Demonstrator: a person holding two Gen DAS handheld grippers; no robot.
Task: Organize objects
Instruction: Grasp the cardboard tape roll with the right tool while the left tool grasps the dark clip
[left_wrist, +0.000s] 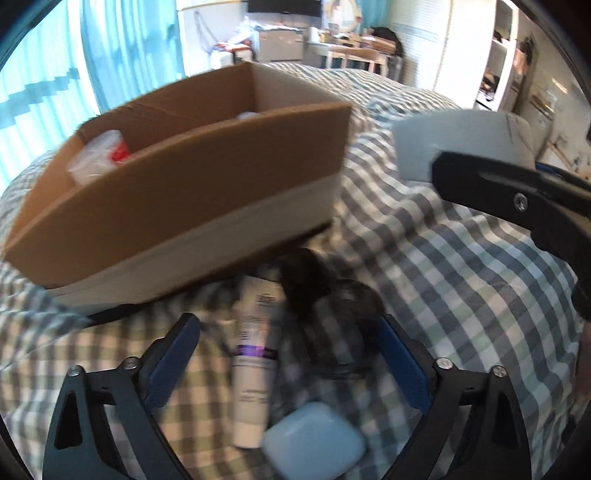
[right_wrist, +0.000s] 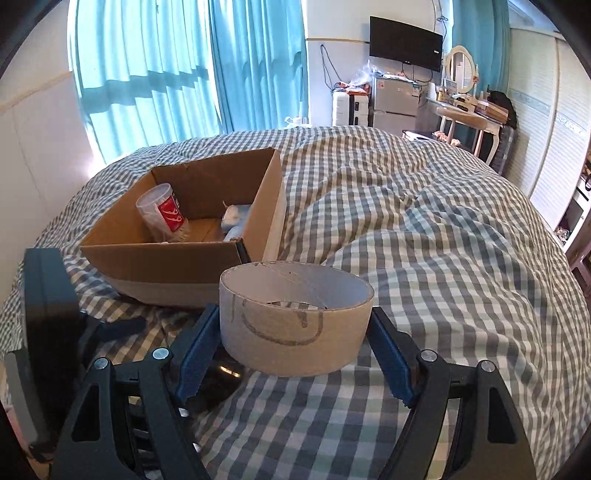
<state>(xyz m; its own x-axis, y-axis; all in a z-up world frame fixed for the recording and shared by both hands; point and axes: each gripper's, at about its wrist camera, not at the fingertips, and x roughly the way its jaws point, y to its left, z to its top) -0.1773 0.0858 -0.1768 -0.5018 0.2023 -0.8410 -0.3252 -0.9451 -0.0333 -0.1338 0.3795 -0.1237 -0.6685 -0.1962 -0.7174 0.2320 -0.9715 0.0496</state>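
Observation:
A brown cardboard box (left_wrist: 177, 177) sits on the checked bed and holds a clear cup with a red label (right_wrist: 162, 212) and a pale object. My right gripper (right_wrist: 291, 332) is shut on a wide cardboard tape ring (right_wrist: 295, 317) and holds it above the bed, right of the box (right_wrist: 192, 258). The ring also shows in the left wrist view (left_wrist: 461, 144). My left gripper (left_wrist: 288, 354) is open low over the bed, around a white tube (left_wrist: 255, 354), a dark hair-like bundle (left_wrist: 332, 306) and a pale blue case (left_wrist: 314, 443).
The checked blue-grey duvet (right_wrist: 424, 240) covers the whole bed with soft folds. Blue curtains (right_wrist: 155, 74) hang at the far left. A fridge, a dressing table and a wall screen stand beyond the bed. The left tool body (right_wrist: 48, 332) shows at the left.

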